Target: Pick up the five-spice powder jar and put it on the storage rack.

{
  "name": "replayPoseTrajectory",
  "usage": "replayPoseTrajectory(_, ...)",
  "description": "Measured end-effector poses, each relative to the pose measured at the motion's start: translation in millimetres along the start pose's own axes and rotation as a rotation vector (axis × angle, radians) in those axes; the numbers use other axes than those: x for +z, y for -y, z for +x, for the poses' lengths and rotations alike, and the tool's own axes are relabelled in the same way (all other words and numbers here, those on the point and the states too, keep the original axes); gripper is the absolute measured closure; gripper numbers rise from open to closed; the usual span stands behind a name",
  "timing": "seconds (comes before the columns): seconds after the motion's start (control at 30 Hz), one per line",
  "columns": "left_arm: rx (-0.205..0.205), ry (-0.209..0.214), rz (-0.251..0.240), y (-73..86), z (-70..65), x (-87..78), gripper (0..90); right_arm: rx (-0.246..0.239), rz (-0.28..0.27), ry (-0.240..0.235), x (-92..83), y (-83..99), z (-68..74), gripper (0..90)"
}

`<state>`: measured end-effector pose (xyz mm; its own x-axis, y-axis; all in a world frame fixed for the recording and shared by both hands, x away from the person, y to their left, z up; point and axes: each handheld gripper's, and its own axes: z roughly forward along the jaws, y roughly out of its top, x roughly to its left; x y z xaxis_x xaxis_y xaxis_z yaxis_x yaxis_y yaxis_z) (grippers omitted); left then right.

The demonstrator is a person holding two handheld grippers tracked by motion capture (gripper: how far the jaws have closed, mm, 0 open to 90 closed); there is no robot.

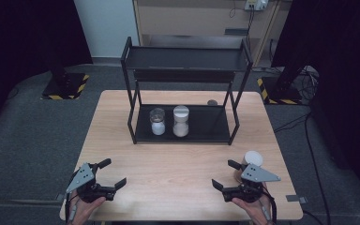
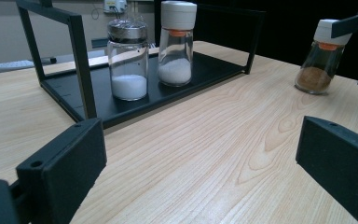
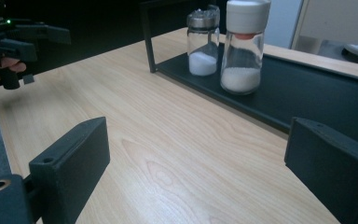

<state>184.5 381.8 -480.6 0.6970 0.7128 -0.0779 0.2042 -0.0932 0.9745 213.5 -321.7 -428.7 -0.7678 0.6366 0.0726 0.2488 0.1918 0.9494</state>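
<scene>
In the high view, the left gripper [image 1: 111, 173] and the right gripper [image 1: 224, 174] rest low over the near edge of the desk [image 1: 168, 159], each with its jaws spread and nothing between them. A brown spice jar [image 1: 248, 164] with a white cap stands on the desk just beside the right gripper, partly hidden behind it. Farther away a black rack [image 1: 183, 126] stands on the desk, and on its lower shelf a salt shaker [image 1: 157, 122] with a metal lid and a taller jar [image 1: 181, 121] with a white cap stand side by side. In the left gripper view, the jaws are wide apart, and the brown spice jar [image 2: 320, 58] stands on the wood at the far right, apart from the rack [image 2: 79, 60]. In the right gripper view, the jaws are also wide apart and point toward the salt shaker [image 3: 202, 42] and the taller jar [image 3: 243, 46]; the left gripper [image 3: 51, 32] appears far off. I judge that the work is at its start: nothing is grasped yet. The next move probably calls for turning the right gripper toward the brown jar, putting the jaws around its glass body and closing gently.
</scene>
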Motion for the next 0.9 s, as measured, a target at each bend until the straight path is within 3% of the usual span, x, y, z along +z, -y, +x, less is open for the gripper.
replayPoseTrajectory(0.43, -0.006, -0.001, -0.002, -0.1, -0.2, -1.1, 0.3, 0.017, -0.039, 0.036, -12.7, -12.0, 1.8, 3.3)
replayPoseTrajectory(0.9, -0.009, -0.002, 0.001, -0.2, -0.5, -0.9, 0.3, 0.044, -0.042, 0.162, -36.2, -15.9, -2.5, 2.1)
